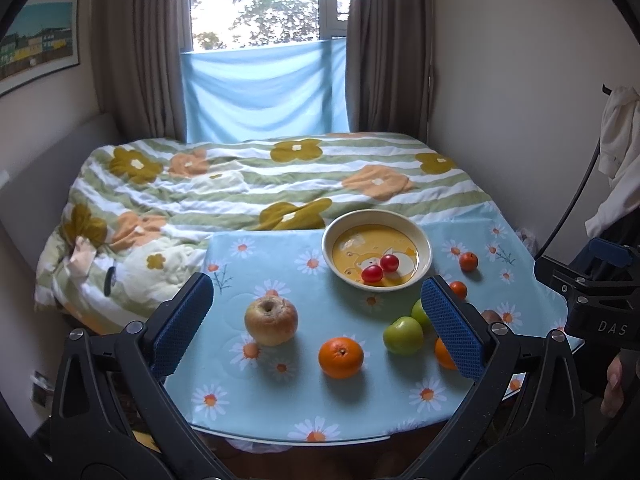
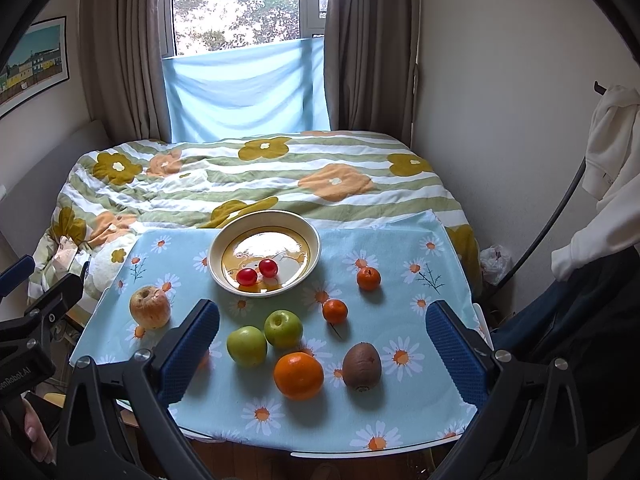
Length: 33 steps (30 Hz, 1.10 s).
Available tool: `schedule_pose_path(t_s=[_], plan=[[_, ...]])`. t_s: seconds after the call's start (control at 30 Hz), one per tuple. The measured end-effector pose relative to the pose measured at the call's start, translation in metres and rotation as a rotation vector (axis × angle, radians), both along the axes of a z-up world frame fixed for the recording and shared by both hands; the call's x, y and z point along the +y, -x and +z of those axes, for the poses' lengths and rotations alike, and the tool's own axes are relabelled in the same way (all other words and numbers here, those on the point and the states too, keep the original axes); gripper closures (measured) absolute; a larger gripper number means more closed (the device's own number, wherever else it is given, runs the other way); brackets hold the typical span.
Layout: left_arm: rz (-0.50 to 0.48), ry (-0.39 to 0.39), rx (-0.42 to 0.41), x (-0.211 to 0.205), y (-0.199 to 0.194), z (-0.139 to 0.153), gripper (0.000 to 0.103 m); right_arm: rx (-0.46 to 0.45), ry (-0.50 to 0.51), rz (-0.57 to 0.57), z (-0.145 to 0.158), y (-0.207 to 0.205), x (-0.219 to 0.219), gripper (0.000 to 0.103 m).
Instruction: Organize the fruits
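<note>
A shallow cream-rimmed ceramic bowl [image 2: 264,254] with a yellow cartoon-printed base sits toward the far edge of a small table covered in a pale blue daisy-print cloth [image 2: 400,404], holding two glossy red cherry tomatoes [image 2: 258,272] that touch side by side near its front wall. Everything else lies loose on the cloth. A blotchy yellow-red apple with a wrinkled top [image 2: 150,306] stands alone at the left, well apart from the rest. Two smooth green apples [image 2: 264,338] rest against each other in front of the bowl, and a large round orange [image 2: 298,375] sits just beside them toward the near edge, with a brown fuzzy oval kiwi [image 2: 361,365] lying on its side just to its right. Two small stemmed tangerines [image 2: 352,294] sit apart from each other to the right of the bowl. A second large orange [image 1: 341,357] shows in the left wrist view, between the blotchy apple and the green pair.

The left gripper [image 1: 316,324], with blue textured pads on black arms, hangs over the near edge with its fingers spread wide and nothing between them. The right gripper [image 2: 322,344] is likewise spread wide and empty above the near fruit. Behind the table lies a bed with a green-striped flowered quilt [image 2: 280,176].
</note>
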<state>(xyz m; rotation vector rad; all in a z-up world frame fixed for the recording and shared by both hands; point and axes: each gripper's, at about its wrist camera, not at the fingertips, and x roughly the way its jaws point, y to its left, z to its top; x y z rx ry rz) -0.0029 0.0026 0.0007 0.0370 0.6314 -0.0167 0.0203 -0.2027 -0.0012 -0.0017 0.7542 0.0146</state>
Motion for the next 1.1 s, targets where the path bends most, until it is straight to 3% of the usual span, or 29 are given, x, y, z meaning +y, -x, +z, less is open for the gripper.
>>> schedule_pose_path(t_s=[1.1], plan=[[0.004,0.005,-0.012,0.0011,0.0065,0.0060,0.000,-0.001,-0.004,0.000,-0.0006,0.0035,0.0034,0.000]])
